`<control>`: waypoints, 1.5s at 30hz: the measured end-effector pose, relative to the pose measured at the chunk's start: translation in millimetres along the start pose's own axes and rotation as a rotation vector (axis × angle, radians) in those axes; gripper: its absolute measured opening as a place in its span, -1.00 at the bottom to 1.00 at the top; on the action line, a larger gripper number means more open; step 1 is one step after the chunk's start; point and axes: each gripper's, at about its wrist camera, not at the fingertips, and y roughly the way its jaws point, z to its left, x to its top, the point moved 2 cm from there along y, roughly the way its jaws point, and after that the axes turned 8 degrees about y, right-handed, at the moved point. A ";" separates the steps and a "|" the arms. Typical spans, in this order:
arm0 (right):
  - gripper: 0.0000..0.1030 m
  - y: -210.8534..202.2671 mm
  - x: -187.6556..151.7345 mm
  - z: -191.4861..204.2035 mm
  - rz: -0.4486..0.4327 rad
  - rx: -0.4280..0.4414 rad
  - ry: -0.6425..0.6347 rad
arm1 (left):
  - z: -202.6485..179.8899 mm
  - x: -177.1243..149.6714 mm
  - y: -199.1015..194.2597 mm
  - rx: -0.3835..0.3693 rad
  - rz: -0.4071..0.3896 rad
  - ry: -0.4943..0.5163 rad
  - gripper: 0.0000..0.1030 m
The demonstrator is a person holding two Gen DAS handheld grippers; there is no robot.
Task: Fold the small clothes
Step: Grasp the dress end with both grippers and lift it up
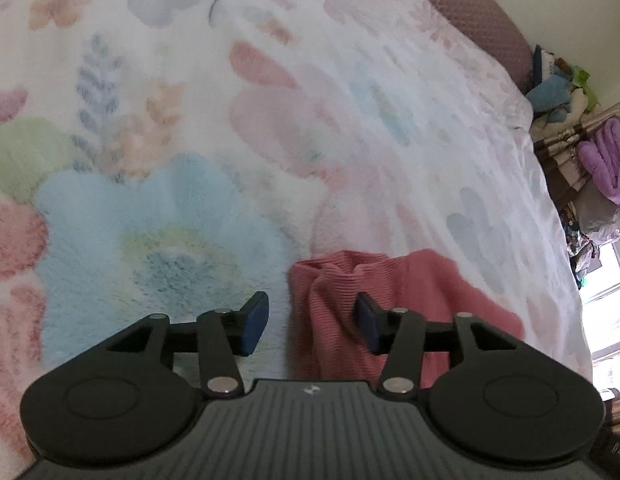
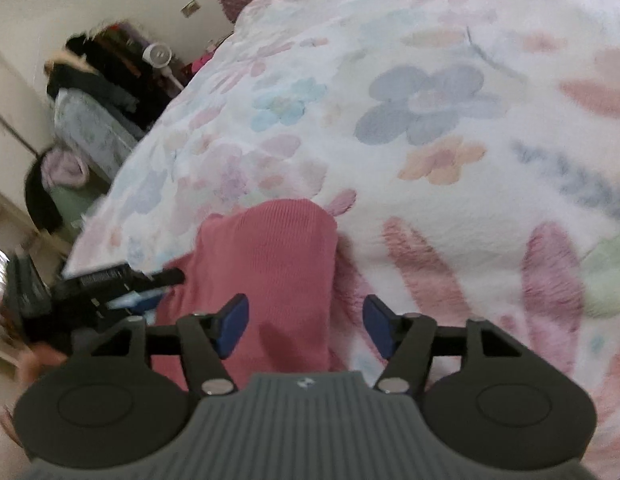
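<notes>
Both wrist views — left gripper (image 1: 312,322) and right gripper (image 2: 304,326) agape, seemingly gripping nothing, over pink garment (image 2: 266,264).

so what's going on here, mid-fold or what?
A person is working with two handheld grippers over a pink ribbed garment that lies bunched on a floral blanket on a bed. Both the left gripper and the right gripper have their jaws apart, and the blue pads press on nothing. The cloth lies below and between the fingers, not gripped. The garment looks partly folded or gathered, not yet a neat flat fold, so the fold seems unfinished.
</notes>
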 end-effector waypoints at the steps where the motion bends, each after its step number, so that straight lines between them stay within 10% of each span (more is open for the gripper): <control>1: 0.17 4.9 2.3 -2.7 0.010 0.015 0.029 | 5.3 -0.6 4.3 -0.018 0.006 -0.031 0.27; 8: 0.20 43.3 18.7 -18.7 0.063 0.131 0.192 | 25.6 -2.6 23.6 -0.169 0.013 -0.145 0.31; 15: -0.09 75.7 27.2 -34.7 0.105 0.217 0.301 | 21.9 -6.2 24.8 -0.229 -0.022 -0.124 -0.52; 21: -0.32 57.5 28.6 -25.9 0.087 0.247 0.224 | -8.8 -6.0 -16.2 -0.209 -0.131 0.019 -0.61; 36: -0.34 -122.0 0.8 29.8 -0.175 0.383 -0.066 | -117.0 -40.9 -175.7 -0.345 -0.444 0.268 -0.61; 45: -0.33 -239.6 -29.8 16.1 -0.248 0.373 -0.108 | -166.1 -84.9 -213.4 -0.469 -0.470 0.322 -0.61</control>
